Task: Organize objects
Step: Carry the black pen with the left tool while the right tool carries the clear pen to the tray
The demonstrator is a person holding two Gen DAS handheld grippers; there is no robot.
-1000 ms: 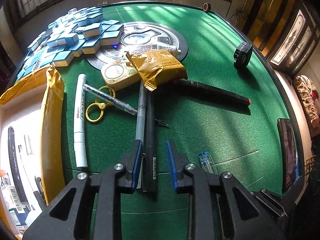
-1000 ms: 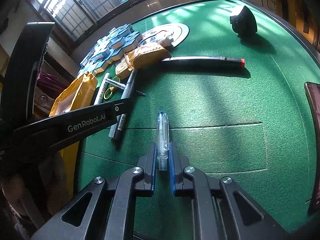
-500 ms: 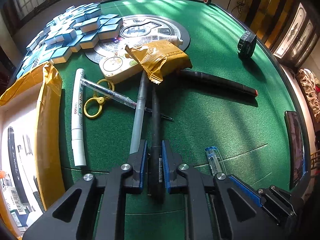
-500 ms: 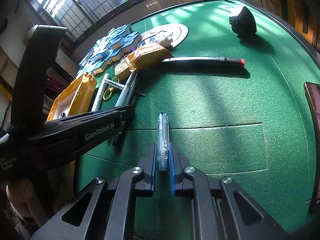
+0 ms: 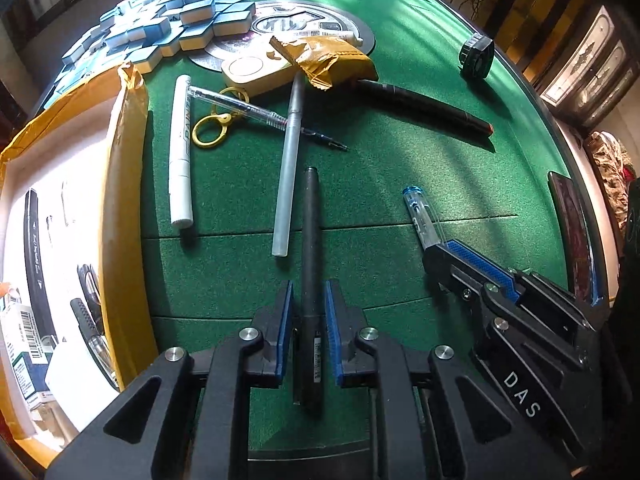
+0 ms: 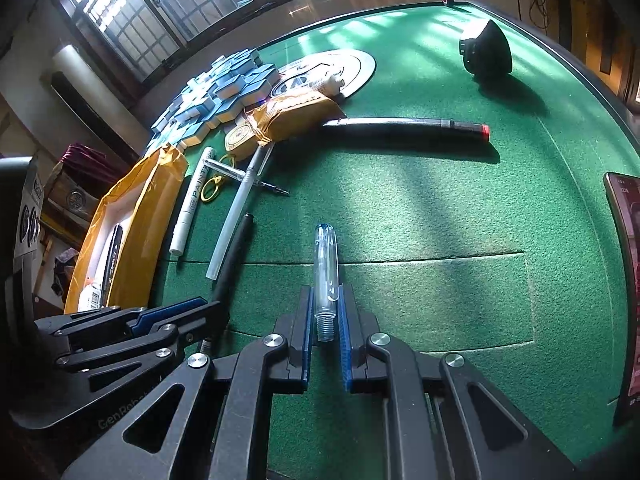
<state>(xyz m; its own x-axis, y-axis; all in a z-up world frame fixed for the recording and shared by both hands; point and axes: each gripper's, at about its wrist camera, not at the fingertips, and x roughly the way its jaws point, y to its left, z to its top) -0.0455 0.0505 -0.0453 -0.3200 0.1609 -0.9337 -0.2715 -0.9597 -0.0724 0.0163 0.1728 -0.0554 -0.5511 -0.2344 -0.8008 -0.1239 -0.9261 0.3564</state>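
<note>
My left gripper is shut on a black pen, which points away from me over the green felt table. Just left of it lies a silvery pen. In the right wrist view, my right gripper is shut on a short clear pen barrel with a blue end, held just above the felt. The left wrist view shows that gripper and the clear barrel at the right. The right wrist view shows the left gripper and the black pen at the lower left.
An open box with yellow flaps holding pens stands at the left. A white paint marker, a clear pen, a yellow ring, a gold packet, blue-white tiles and a long black marker lie beyond. A phone lies at the right edge.
The left gripper closed on the black pen and drew it back toward me, out from under the gold packet and away from the silvery pen. The right gripper stayed put.
</note>
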